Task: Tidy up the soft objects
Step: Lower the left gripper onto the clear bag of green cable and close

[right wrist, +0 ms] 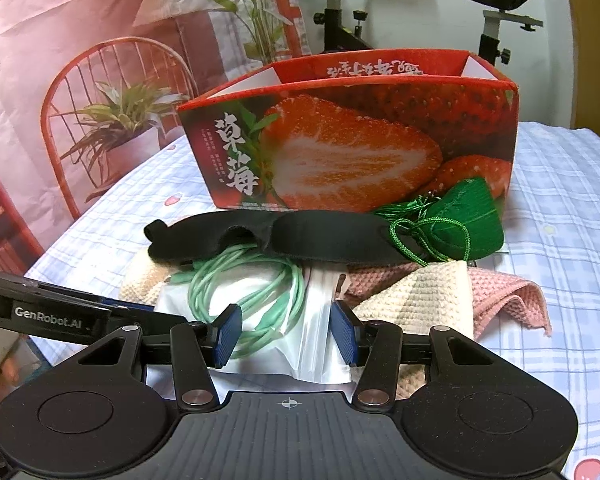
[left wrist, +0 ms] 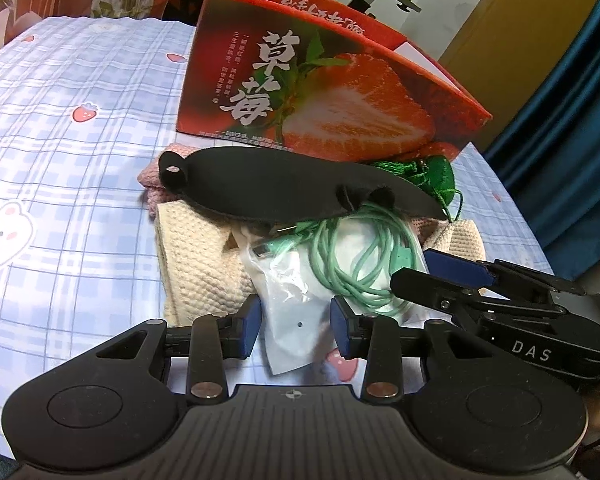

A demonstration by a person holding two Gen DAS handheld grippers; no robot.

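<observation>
A pile lies on the bed in front of a red strawberry box [left wrist: 324, 80] [right wrist: 352, 140]. On top is a black eye mask [left wrist: 292, 184] [right wrist: 284, 236]. Under it are a coiled mint-green cable [left wrist: 352, 256] [right wrist: 248, 280] on a clear plastic bag [left wrist: 296, 316] [right wrist: 312, 344], a cream knitted cloth [left wrist: 200, 256] [right wrist: 416, 292], a pink knitted cloth [left wrist: 156, 184] [right wrist: 508, 296] and a green tasselled pouch [left wrist: 436, 176] [right wrist: 468, 220]. My left gripper [left wrist: 296, 326] is open over the bag's near edge. My right gripper [right wrist: 286, 334] [left wrist: 432, 276] is open, with the bag and cable between its fingers.
The bed sheet [left wrist: 80, 128] [right wrist: 572, 240] is a blue plaid with strawberries. An exercise bike [right wrist: 496, 20] stands behind the box. A printed curtain [right wrist: 80, 60] hangs at the left, a blue curtain [left wrist: 572, 120] at the right.
</observation>
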